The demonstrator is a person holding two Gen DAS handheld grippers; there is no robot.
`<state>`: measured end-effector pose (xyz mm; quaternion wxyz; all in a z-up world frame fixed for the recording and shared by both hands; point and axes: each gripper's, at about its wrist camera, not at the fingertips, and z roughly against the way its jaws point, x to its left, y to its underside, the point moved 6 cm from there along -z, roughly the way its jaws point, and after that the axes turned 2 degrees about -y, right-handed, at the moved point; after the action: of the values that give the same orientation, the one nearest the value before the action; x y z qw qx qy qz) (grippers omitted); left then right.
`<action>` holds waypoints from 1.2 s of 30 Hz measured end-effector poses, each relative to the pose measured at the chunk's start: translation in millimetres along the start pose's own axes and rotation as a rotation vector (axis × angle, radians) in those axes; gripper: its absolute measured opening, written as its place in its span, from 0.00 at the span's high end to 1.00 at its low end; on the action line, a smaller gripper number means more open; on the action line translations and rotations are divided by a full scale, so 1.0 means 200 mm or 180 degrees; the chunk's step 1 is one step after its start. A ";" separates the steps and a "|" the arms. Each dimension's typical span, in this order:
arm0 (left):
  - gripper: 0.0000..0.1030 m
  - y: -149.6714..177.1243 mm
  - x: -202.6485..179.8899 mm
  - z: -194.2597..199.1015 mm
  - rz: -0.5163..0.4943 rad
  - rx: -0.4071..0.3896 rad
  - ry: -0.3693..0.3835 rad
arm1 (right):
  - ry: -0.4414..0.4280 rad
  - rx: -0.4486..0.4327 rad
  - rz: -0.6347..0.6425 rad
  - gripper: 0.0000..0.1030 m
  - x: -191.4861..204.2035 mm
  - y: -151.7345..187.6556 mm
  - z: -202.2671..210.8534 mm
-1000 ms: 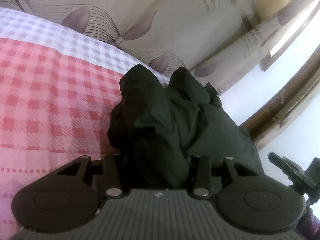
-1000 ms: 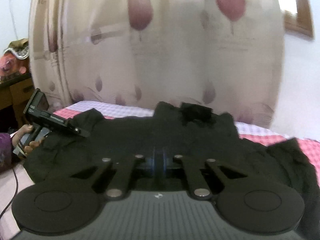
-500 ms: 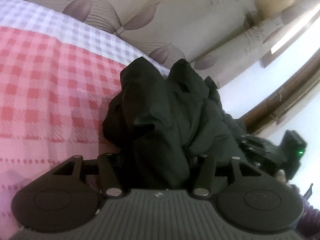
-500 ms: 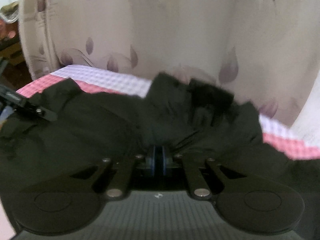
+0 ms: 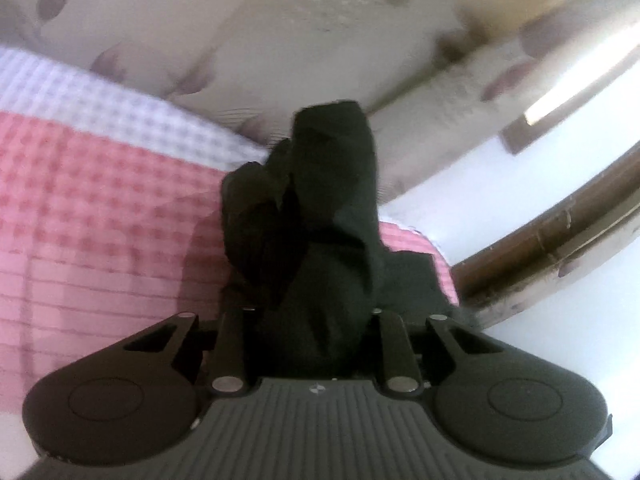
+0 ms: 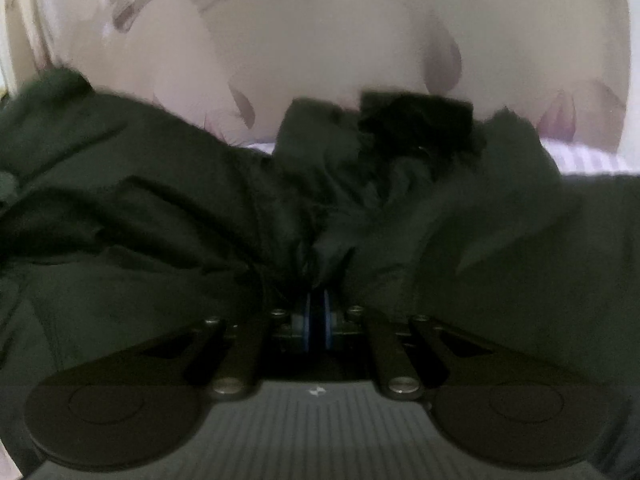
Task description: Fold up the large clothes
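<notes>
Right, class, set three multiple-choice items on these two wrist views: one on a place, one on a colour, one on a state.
1. Where does the dark green fabric garment lie?
A on a checked bedspread
B on a wooden floor
C in a basket

2. What colour are the bedspread's checks nearest the camera?
A blue
B red and pink
C yellow

3. How is the right gripper?
A wide open
B out of view
C shut on cloth

Answers: 1 A, the checked cover shows under it; 2 B, red-pink squares beside the garment; 3 C, blue pads pinch a fold between them.

Home bedroom, checked bedsheet (image 5: 100, 200), leaf-print curtain (image 6: 340, 40), wooden window frame (image 5: 560, 236)
</notes>
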<state>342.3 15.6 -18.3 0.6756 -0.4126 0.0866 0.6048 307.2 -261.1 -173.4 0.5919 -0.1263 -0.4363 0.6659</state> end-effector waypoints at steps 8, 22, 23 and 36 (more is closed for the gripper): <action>0.75 0.09 -0.65 -0.23 -0.0019 0.0278 0.0146 | -0.0467 -0.0060 -0.0779 0.94 -0.15 -0.01 0.07; 0.64 0.37 -0.79 -0.84 0.0366 0.0457 0.1188 | -0.1150 -0.1116 -0.1696 0.78 -0.44 0.28 1.06; 0.63 0.39 -0.77 -0.86 0.0393 0.0433 0.1291 | -0.1157 -0.1157 -0.1677 0.60 -0.43 0.28 1.11; 0.56 0.54 -0.53 -0.79 0.1145 -0.0413 0.2220 | -0.0766 -0.1028 -0.1599 0.13 -0.43 0.14 1.09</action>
<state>280.4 -176.4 -104.0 0.4615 -0.6133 0.3433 0.5413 161.8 -431.0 -96.6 0.6542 -0.0274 -0.6207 0.4313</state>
